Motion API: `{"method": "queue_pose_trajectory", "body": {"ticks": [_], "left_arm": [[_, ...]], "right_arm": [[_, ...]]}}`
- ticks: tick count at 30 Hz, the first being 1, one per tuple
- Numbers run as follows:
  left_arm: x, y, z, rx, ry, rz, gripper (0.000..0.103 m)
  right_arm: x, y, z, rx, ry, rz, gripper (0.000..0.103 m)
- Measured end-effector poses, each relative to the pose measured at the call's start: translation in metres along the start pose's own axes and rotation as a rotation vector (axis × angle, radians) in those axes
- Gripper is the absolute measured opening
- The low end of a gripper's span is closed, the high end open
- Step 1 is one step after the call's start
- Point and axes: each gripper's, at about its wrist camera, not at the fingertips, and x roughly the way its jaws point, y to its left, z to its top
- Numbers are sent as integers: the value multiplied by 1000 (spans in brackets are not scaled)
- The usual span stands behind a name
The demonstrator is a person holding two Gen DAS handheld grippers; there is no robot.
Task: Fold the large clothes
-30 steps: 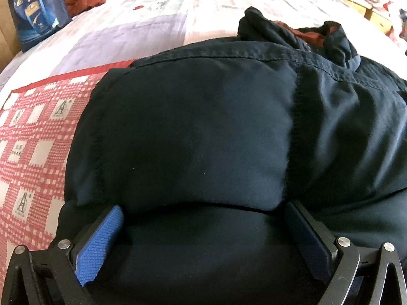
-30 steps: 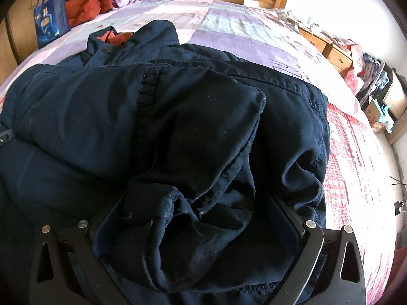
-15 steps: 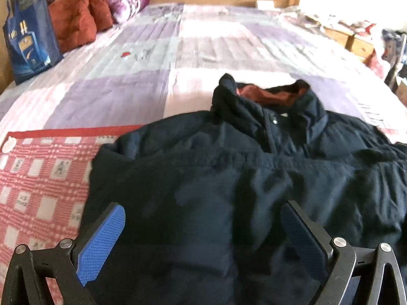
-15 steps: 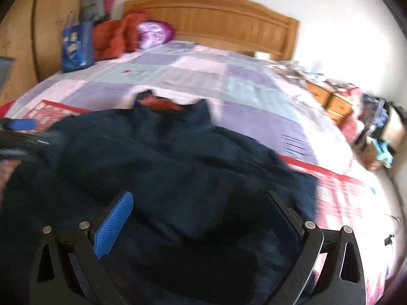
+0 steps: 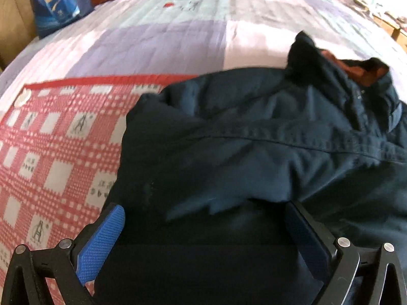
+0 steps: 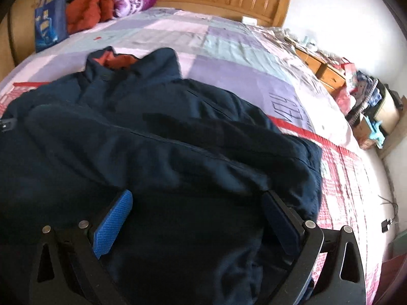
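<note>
Your navy jacket (image 6: 178, 147) lies on the bed (image 6: 229, 48), collar (image 6: 132, 63) at the far end, long axis running away from you. Both left tongs (image 5: 203, 231) and right tongs (image 6: 198, 216) stand wide over its near folded bulk, gripping nothing.

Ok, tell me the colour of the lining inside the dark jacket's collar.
Rust orange collar lining, inside the dark navy jacket; clearest in the right wrist view.
</note>
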Motion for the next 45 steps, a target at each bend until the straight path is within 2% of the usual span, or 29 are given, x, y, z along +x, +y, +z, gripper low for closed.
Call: {"method": "queue_pose_trajectory", "body": {"ticks": [1, 4, 7, 8, 10, 12, 13, 15, 17, 19, 21, 25, 28, 30, 33, 36, 38, 41, 45], "left_arm": [[2, -1, 0, 6, 6, 5, 103], [1, -6, 1, 42, 11, 27, 103], [-10, 3, 2, 25, 8, 5, 102], [-19, 9, -2, 17, -4, -10, 102], [-42, 24, -13, -6, -53, -44, 101], [-58, 41, -28, -24, -86, -55, 101], [-61, 49, -38, -17, -87, -34, 101], [-55, 59, -56, 16, -66, 14, 101], [-36, 69, -69, 22, 13, 69, 101], [-33, 83, -76, -52, 34, 50, 100], [-48, 84, -76, -99, -9, 25, 99], [-88, 47, -87, -41, -110, -88, 99], [-99, -3, -100, 67, -111, -174, 99], [-94, -30, -108, 144, -82, -194, 99], [-71, -47, -120, 205, -22, -156, 99], [-53, -22, -127, 147, 18, -132, 100], [-54, -3, -127, 94, 18, -107, 100], [-60, 24, -132, 52, 21, -62, 99], [-72, 39, -153, 51, 32, -31, 99]], "right_arm": [[5, -10, -1, 60, 22, 43, 102], [2, -4, -3, 5, 23, 7, 102], [-9, -7, -1, 10, 11, 7, 102], [-18, -5, -2, 4, -3, -2, 102], [-49, -1, -11, -41, -95, -41, 102], [-76, 0, -26, -70, -155, -15, 102], [-83, 1, -34, -82, -159, -3, 102], [-88, 2, -48, -110, -133, 1, 102], [-83, -2, -65, -126, -75, -12, 102], [-83, -9, -76, -82, -45, -9, 102], [-97, -6, -82, -62, -85, -9, 102], [-124, 33, -97, -106, -140, 77, 102], [-117, 66, -104, -160, -92, 155, 102], [-102, 82, -112, -205, -33, 155, 102], [-85, 62, -122, -165, 34, 101, 102], [-81, 2, -137, -52, 51, 71, 102], [-86, -23, -144, -38, 49, 17, 102], [-95, -56, -157, 3, 76, -12, 102], [-115, -67, -185, -1, 76, -18, 102]]}}
